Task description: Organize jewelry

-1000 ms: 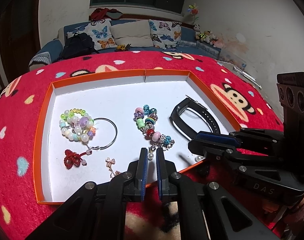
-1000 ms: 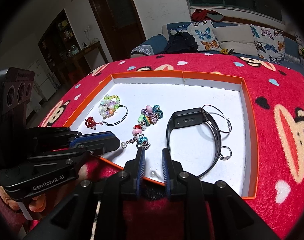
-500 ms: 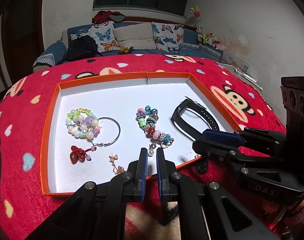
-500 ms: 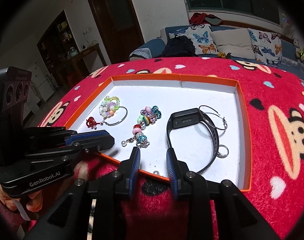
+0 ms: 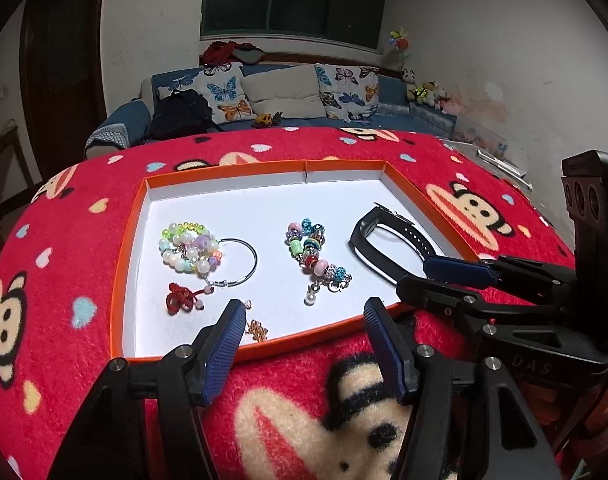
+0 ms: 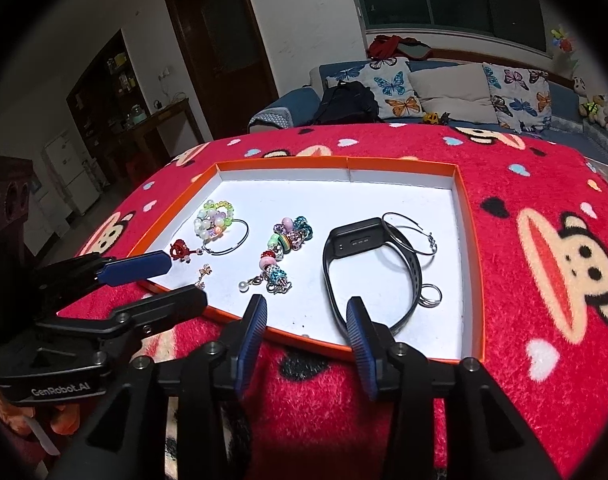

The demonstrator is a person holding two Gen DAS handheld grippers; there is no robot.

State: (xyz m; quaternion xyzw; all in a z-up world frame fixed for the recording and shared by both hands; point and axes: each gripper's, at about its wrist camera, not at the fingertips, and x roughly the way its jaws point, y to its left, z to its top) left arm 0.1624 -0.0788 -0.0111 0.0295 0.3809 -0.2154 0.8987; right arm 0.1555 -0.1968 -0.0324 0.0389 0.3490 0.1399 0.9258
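left wrist view: one orange tray [image 5: 120, 264] with a white floor lies on a table under a red cartoon-monkey blanket [image 5: 383, 148].
left hand-held gripper [image 5: 302, 320]: jaws wide apart, having just been opening; nothing between them; the blue pads hover at the tray's near rim.
right hand-held gripper [image 6: 305, 316]: jaws partly apart, having just been opening; nothing between the pads; it hovers at the near rim, in front of the smart band.
pastel bead bracelets: one cluster [image 5: 190, 248] in the left part of the tray, touching one thin silver hoop [image 5: 244, 262]; how many strands the cluster holds cannot be told.
red knot charm: one [image 5: 180, 298], just beside the hoop's clasp, toward the near rim.
charm bracelet: one [image 5: 313, 250] of mixed coloured beads at the tray's middle, with one white pearl drop [image 5: 311, 299] at its near end.
gold earring: one small piece [image 5: 258, 330] near the rim, just beside the left pad and partly hidden by it.
black smart band: one [image 6: 367, 264] in the right part of the tray, lying on its side.
silver hoop earring: one [image 6: 409, 234] touching the band's far side.
silver ring: one [image 6: 429, 294] just beside the band's strap.
grippers counted: two, each showing in the other's view, well apart at the near rim.
sofa [image 5: 288, 100]: one behind the table with several butterfly cushions and one black backpack [image 5: 180, 114].
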